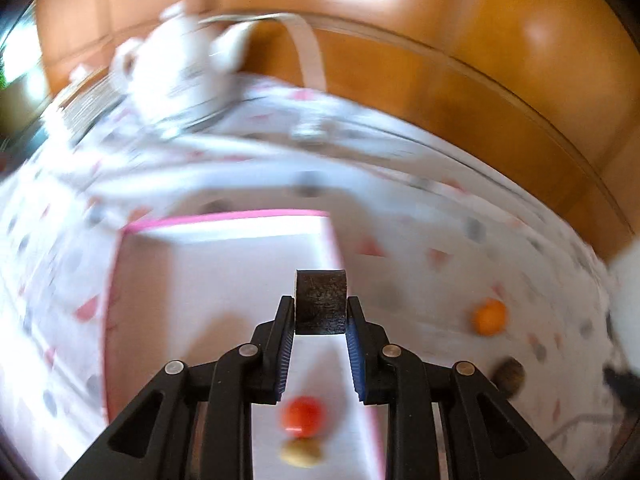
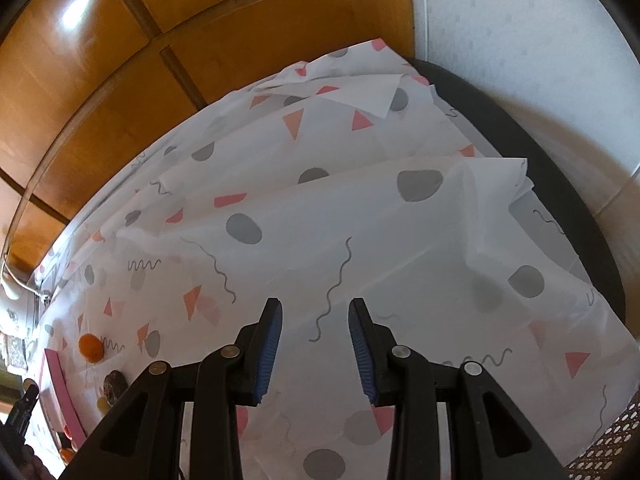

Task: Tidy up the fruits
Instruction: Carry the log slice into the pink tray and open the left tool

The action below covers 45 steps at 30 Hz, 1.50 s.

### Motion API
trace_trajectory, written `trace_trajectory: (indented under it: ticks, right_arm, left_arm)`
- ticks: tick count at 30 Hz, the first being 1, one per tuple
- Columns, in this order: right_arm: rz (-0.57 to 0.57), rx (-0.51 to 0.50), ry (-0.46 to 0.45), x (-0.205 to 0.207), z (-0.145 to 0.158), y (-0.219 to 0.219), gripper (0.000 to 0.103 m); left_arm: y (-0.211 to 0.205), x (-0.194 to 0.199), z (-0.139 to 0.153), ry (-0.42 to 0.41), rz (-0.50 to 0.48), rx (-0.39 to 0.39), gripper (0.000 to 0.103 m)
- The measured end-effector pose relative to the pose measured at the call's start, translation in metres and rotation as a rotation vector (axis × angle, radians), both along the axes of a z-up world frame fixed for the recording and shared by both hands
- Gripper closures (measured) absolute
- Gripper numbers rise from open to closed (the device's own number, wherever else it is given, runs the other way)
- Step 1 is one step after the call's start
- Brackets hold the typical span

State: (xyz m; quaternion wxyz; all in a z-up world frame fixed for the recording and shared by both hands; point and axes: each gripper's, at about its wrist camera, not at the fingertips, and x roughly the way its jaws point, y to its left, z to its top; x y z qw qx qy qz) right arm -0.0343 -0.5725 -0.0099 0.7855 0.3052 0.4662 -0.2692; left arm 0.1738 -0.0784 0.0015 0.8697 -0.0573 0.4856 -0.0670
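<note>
My left gripper (image 1: 320, 309) is shut on a dark brown chunk of fruit (image 1: 320, 294), held above a white tray with a pink rim (image 1: 224, 218). In the tray lie a red fruit (image 1: 303, 416) and a yellowish fruit (image 1: 301, 453). Out on the patterned cloth to the right are an orange fruit (image 1: 489, 317) and a brown fruit (image 1: 509, 376). The left wrist view is blurred. My right gripper (image 2: 316, 314) hangs over the cloth with its jaws apart and nothing between them. At its far left I see the orange fruit (image 2: 91, 347), the brown fruit (image 2: 115, 383) and the tray's pink rim (image 2: 64, 394).
A white teapot (image 1: 180, 52) stands blurred at the back left on a rack. Wooden cabinet doors (image 2: 100, 80) close off the back. The white cloth (image 2: 360, 220) lies in folds over a dark table edge (image 2: 560, 184). A woven seat (image 2: 616, 440) shows at the lower right.
</note>
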Motion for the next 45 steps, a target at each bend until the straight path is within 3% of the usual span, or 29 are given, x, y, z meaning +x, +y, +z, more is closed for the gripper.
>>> trace_trajectory:
  ticks: [2,6,15,22,27,31,37,45]
  right_arm:
    - [0.009,0.001,0.006,0.002,-0.002,0.001,0.068]
    - [0.005,-0.017,0.003,0.001,0.001,0.001,0.068]
    - [-0.072,-0.053,0.006,-0.009,0.006,-0.007,0.068]
    - [-0.118,-0.092,0.039,-0.013,0.006,-0.012,0.068]
    - [-0.128,-0.115,0.074,-0.012,0.004,-0.013,0.068]
    - [-0.131,-0.121,0.092,-0.01,0.002,-0.014,0.068]
    - [-0.118,-0.118,0.114,-0.008,-0.003,-0.011,0.068]
    - [-0.105,-0.122,0.138,-0.007,-0.01,-0.009,0.068]
  left_arm:
    - [0.019,0.003,-0.008,0.011,0.064,0.027,0.078]
    - [0.036,0.005,-0.023,0.02,0.089,0.059,0.078]
    - [0.045,0.009,-0.046,0.038,0.089,0.079,0.078]
    - [0.051,-0.001,-0.047,0.015,0.079,0.095,0.077]
    - [0.053,-0.012,-0.04,-0.021,0.071,0.095,0.063]
    - [0.058,-0.026,-0.031,-0.045,0.092,0.1,0.061]
    - [0.063,-0.051,-0.012,-0.094,0.107,0.106,0.045]
    - [0.055,-0.087,0.015,-0.193,0.089,0.113,0.014]
